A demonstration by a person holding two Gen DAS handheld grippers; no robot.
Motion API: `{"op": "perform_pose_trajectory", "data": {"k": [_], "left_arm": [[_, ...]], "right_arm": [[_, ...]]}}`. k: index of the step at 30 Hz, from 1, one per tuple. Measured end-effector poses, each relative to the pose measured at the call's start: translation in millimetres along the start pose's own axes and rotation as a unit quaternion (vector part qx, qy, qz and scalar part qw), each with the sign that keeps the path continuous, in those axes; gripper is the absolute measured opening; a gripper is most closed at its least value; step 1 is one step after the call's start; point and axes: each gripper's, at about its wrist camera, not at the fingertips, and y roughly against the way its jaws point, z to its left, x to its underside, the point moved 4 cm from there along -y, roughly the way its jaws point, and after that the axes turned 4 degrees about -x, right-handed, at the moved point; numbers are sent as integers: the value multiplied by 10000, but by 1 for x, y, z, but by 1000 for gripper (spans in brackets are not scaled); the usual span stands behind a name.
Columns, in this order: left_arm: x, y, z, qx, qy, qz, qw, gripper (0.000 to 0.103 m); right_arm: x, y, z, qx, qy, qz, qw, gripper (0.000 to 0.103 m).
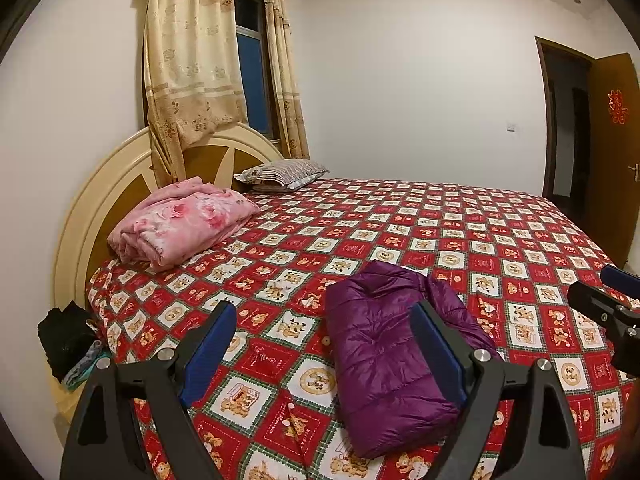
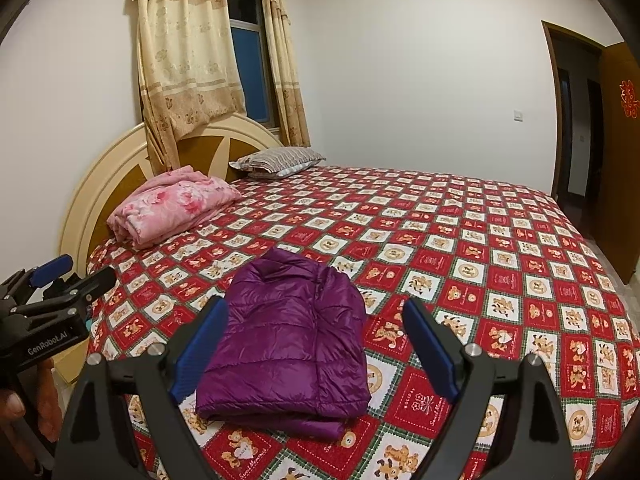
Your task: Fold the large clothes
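A purple puffer jacket (image 1: 384, 356) lies folded into a compact rectangle on the red patterned bedspread (image 1: 500, 248), near the bed's front edge. It also shows in the right wrist view (image 2: 288, 344). My left gripper (image 1: 324, 320) is open and empty, held above and in front of the jacket; the jacket lies toward its right finger. My right gripper (image 2: 314, 316) is open and empty, held above the jacket's near end. The left gripper also shows at the left of the right wrist view (image 2: 60, 280). The right gripper shows at the right edge of the left wrist view (image 1: 612, 292).
A folded pink floral blanket (image 1: 184, 222) lies by the round headboard (image 1: 104, 200). A striped pillow (image 1: 284, 172) sits at the far corner. Dark clothes (image 1: 66, 336) lie on a low stand left of the bed. An open door (image 1: 612, 152) is at the right.
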Motion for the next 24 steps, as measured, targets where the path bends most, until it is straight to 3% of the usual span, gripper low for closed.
{"op": "perform_pose_trajectory", "data": {"k": [24], "left_arm": [[4,-6,9,24,-3,-9,10000,89]], "right_arm": [[-4,4,3,-57,-5,-136,9999,91]]}}
